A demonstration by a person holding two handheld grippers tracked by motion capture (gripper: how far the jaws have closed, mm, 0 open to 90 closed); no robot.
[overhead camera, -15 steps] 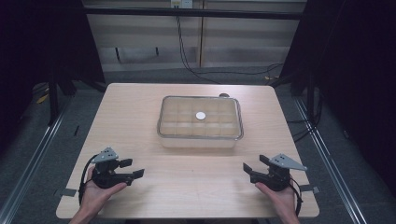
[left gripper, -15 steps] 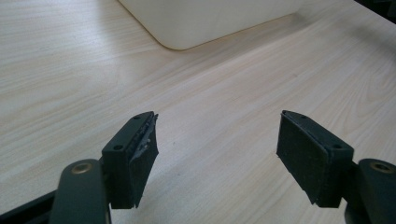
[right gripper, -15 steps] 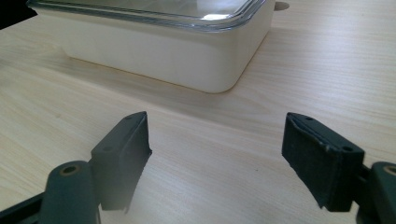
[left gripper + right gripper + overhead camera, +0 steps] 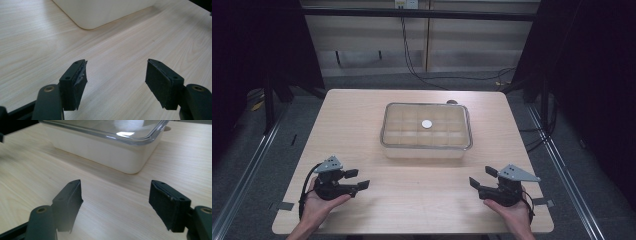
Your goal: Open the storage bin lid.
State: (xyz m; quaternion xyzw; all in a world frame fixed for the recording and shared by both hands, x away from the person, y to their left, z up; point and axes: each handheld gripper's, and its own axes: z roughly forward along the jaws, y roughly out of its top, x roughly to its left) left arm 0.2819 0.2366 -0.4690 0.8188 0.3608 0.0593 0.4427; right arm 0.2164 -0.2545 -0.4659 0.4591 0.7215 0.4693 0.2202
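Scene: light wood-grain desk (image 4: 362,125), dark room around it, cables on the floor behind.
Box: rectangular storage box (image 4: 426,131) w/ clear lid, sits mid-desk, a bit toward the far side, square to the edges.
Lid: transparent hard plastic lid (image 4: 112,130), glossy, rounded corners, rim overhangs the base slightly.
Base: opaque cream plastic base (image 4: 105,152), smooth walls, rounded lower corner; grid of compartments shows through the lid from the high view.
Small round piece: white disc (image 4: 426,124) near the lid's centre; can't tell if it lies on the lid or in a compartment.
Left gripper (image 4: 357,179): near-left of desk, in the person's hand, jaws spread, nothing between them, well apart from the box.
Right gripper (image 4: 480,177): near-right of desk, jaws spread too, empty, pointing inward toward the box's near corner.
Pads: black, flat, matte, rubbery-looking; left gripper's one pad (image 4: 81,75) looks scuffed at the edge.
Handling guess: box prob. light, stiff, not floppy; smooth plastic so likely slippery under the pads; lid could pop or slide if squeezed unevenly.
Where to grab: prob. best at the lid's overhanging rim on the short ends, one gripper per side; base walls are too wide for one gripper.
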